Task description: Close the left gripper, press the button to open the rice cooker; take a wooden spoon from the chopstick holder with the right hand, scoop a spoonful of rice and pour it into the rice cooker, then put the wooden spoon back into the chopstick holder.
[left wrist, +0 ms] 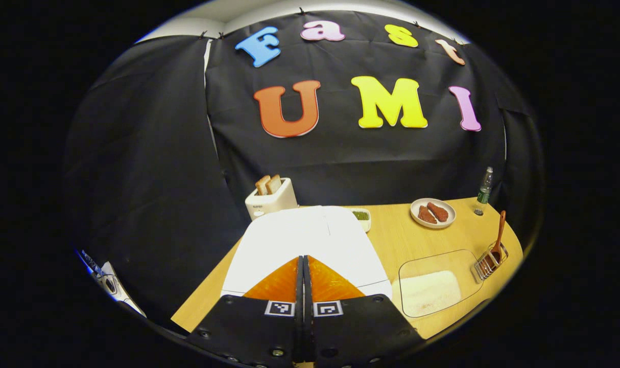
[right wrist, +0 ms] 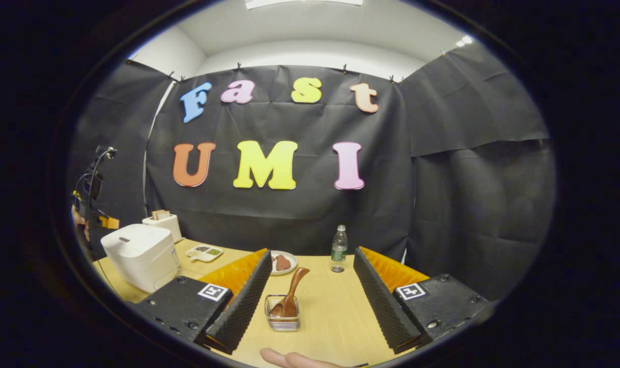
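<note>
Now: left shut over the cooker, right open by the spoon

Well, my left hand-held gripper [left wrist: 303,266] sat with its two fingers pressed flat together, nothing between them, tips over the closed white lid of the rice cooker [left wrist: 305,240]. I could not tell from that view whether they touched the lid. Behind the cooker stood a toaster [left wrist: 270,198] with two slices of bread poking up, and a small dish [left wrist: 362,216] lay just beside the cooker's far corner. Over to the right on the bench [left wrist: 391,240] I saw a plate [left wrist: 432,212] with reddish pieces of food, a bottle [left wrist: 484,191] near the wall, and a clear tray of rice [left wrist: 435,282].

My right hand-held gripper [right wrist: 310,286] was spread wide and held nothing. Between its fingers, farther along the bench, stood the chopstick holder [right wrist: 283,313] with the wooden spoon [right wrist: 291,294] resting inside, handle leaning up and to the right. From there the rice cooker sat at the left, lid down, and a fingertip [right wrist: 289,359] showed at the bottom edge.
</note>
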`<act>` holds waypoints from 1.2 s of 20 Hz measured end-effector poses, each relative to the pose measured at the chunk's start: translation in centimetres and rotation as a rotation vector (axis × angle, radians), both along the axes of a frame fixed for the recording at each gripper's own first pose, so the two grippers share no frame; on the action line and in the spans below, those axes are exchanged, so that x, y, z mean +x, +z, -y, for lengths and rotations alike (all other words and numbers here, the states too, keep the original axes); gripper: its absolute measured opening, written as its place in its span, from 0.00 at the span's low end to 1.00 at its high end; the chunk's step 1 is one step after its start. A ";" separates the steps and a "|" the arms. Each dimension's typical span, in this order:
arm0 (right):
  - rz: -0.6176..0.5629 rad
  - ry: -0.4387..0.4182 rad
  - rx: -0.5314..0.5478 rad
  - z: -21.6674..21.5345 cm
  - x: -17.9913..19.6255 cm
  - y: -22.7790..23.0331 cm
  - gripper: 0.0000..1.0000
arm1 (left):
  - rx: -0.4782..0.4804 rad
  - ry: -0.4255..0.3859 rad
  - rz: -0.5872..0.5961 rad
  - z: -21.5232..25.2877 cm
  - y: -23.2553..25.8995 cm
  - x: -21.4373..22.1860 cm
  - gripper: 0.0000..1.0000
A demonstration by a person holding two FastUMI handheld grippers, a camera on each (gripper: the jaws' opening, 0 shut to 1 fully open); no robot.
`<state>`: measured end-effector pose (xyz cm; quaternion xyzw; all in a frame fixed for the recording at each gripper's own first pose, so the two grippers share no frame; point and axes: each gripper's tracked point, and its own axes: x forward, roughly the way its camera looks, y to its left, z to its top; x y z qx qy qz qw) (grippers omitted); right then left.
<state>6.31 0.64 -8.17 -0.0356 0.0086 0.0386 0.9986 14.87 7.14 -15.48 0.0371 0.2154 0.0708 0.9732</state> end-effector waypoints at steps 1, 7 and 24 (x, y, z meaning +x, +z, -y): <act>-0.004 0.002 0.002 0.1 0.1 -0.2 1.00 | -0.001 0.012 -0.020 -0.3 -0.7 0.2 0.00; -0.029 -0.011 0.018 1.4 0.8 -1.9 1.00 | -0.017 0.033 -0.053 -1.2 -2.3 1.4 0.00; -0.071 -0.064 -0.010 4.3 0.6 -3.3 1.00 | -0.063 0.050 -0.021 -0.6 -1.9 1.3 0.01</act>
